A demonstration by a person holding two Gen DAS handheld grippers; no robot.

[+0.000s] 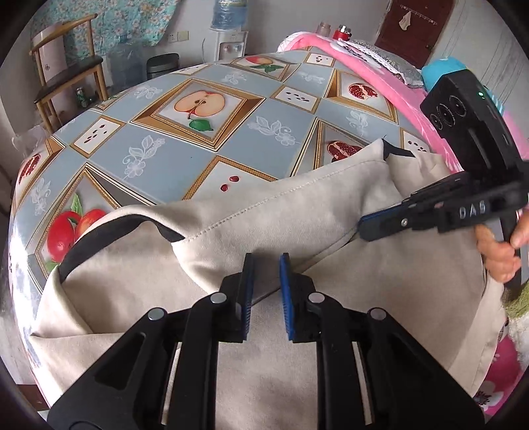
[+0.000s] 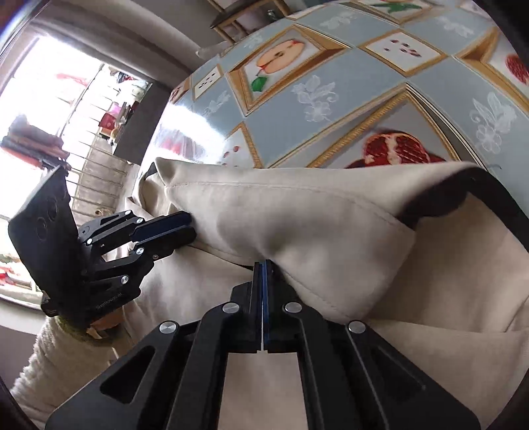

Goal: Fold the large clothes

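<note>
I am looking over a table (image 1: pixel 185 158) covered with an oilcloth of grey-blue squares and gold-framed pictures of apples and pomegranates. Beyond its far edge stand a wooden chair (image 1: pixel 66 72), a dark bin (image 1: pixel 162 66) and a water dispenser (image 1: pixel 229 36) with its bottle on top. A pink cloth (image 1: pixel 373 72) runs along the table's right edge, and a dark red door (image 1: pixel 416 29) shows behind it. From my right camera, a bright barred window (image 2: pixel 62 99) lies past the left edge.

The beige garment (image 1: pixel 264 215), trimmed in black, lies across the near edge of the table, with a folded-over band raised in a ridge above the flat layer.

My left gripper (image 1: pixel 266 264) has its jaws standing narrowly apart, the lower hem of that ridge just at their tips; from the right camera its pads (image 2: pixel 165 228) seem to meet the cloth, though I cannot tell whether they pinch it. My right gripper (image 2: pixel 263 268) has its jaws fully together, tips tucked under the ridge's right part; whether any cloth is caught between them I cannot tell. A hand (image 1: pixel 502 251) grips its handle.
</note>
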